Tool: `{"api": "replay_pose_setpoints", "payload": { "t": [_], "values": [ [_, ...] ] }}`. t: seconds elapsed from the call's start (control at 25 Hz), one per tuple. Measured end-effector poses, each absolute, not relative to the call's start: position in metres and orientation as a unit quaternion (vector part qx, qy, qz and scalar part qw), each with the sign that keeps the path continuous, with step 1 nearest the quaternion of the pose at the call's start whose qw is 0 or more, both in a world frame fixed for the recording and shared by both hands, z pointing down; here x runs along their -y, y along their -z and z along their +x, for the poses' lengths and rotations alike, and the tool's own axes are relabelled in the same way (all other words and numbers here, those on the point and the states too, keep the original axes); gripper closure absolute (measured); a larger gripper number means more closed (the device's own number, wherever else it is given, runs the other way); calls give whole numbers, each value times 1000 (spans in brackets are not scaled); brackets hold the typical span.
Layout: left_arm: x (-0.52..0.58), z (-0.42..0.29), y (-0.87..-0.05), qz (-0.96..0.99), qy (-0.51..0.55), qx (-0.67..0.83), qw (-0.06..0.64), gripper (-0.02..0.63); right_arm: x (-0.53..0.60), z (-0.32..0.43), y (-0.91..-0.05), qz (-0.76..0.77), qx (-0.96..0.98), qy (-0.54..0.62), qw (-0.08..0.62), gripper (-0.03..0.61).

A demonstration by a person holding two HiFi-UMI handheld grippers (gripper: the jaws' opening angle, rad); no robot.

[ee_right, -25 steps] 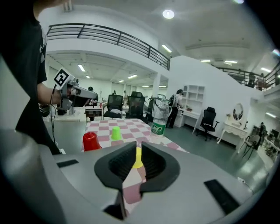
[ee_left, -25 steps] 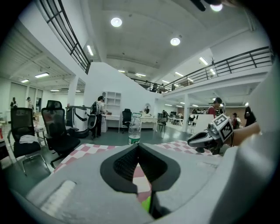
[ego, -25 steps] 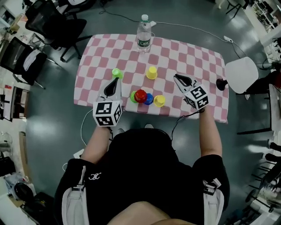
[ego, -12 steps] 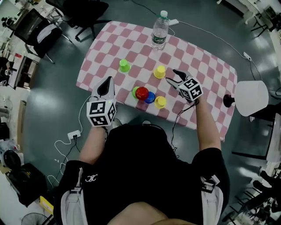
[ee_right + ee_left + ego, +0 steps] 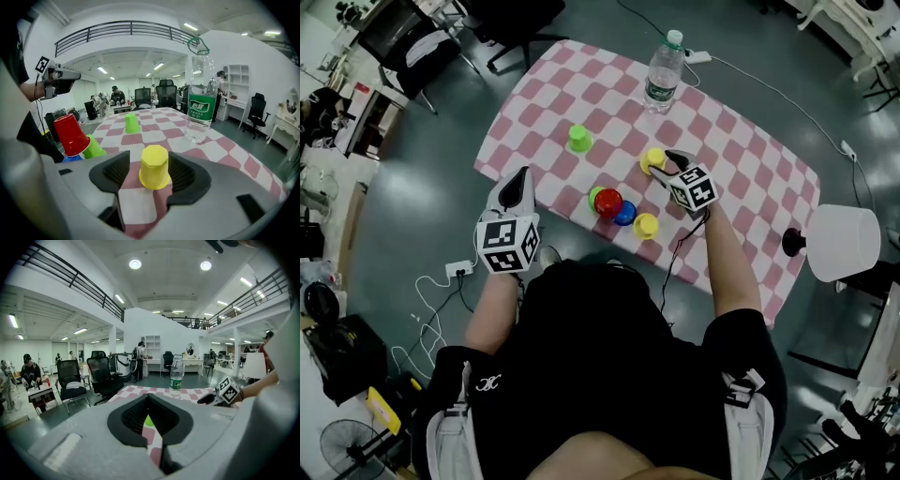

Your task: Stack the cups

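The head view looks from above the person steeply down onto the checked table [image 5: 741, 178], far enough off to take in the whole cloth, the floor around it and both grippers. The left gripper view rides the left gripper [image 5: 519, 178] by the table's near left edge. It is low and faces across the cloth toward the water bottle [image 5: 176, 378], with the right gripper [image 5: 205, 400] at its right. The right gripper view sits just over the cloth, very near the yellow cup [image 5: 154, 167] between its own jaws, which have just been opening, and faces along the table. All three views share the bottle and the green cup [image 5: 131, 123].
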State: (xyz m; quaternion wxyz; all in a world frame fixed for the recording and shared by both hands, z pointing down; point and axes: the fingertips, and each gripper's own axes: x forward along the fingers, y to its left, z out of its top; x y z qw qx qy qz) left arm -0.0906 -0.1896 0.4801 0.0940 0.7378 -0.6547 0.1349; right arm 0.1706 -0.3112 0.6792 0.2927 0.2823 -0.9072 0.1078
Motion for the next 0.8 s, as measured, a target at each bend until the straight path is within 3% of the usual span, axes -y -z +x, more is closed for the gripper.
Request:
{"api": "replay_pose_setpoints", "payload": {
  "t": [0.4,0.8],
  "values": [
    [189,-91,-482,735,-143,657,93,598,324,167,-702,286,891,-92,339,341],
    [193,-80,-483,752,-138,637,94,598,315,169,-661,300,900,-72,308,367]
  ]
}}
